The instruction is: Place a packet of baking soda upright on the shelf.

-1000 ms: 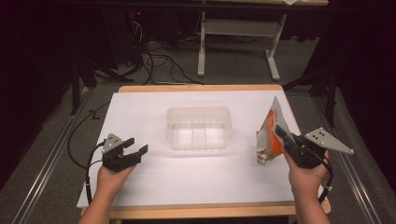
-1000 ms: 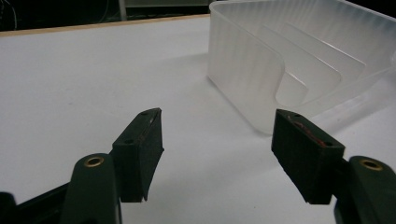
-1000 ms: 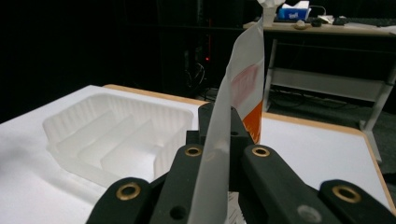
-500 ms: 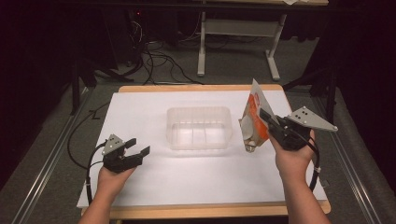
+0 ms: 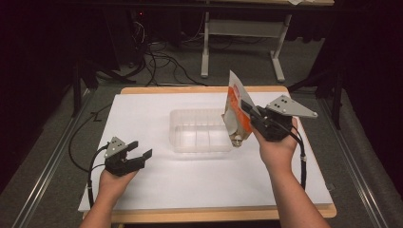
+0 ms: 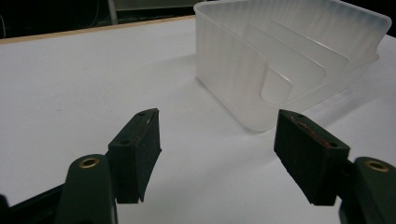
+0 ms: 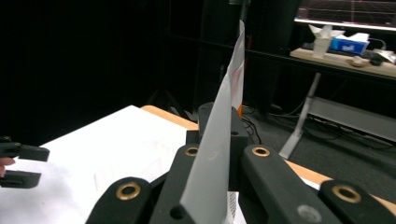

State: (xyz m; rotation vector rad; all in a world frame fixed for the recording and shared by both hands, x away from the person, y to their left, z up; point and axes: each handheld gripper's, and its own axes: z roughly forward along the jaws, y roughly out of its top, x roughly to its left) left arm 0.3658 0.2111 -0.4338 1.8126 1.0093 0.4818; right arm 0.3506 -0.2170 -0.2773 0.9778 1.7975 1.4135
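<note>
Right hand-held gripper clamps orange-and-silver spouted pouch, tilted, above clear bin edge.

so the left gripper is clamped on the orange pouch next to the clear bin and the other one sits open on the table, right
Not quite: it is the right gripper that is clamped on the orange pouch, held beside the clear bin, as the high view shows. The one that sits open on the white table is the left gripper.
</note>
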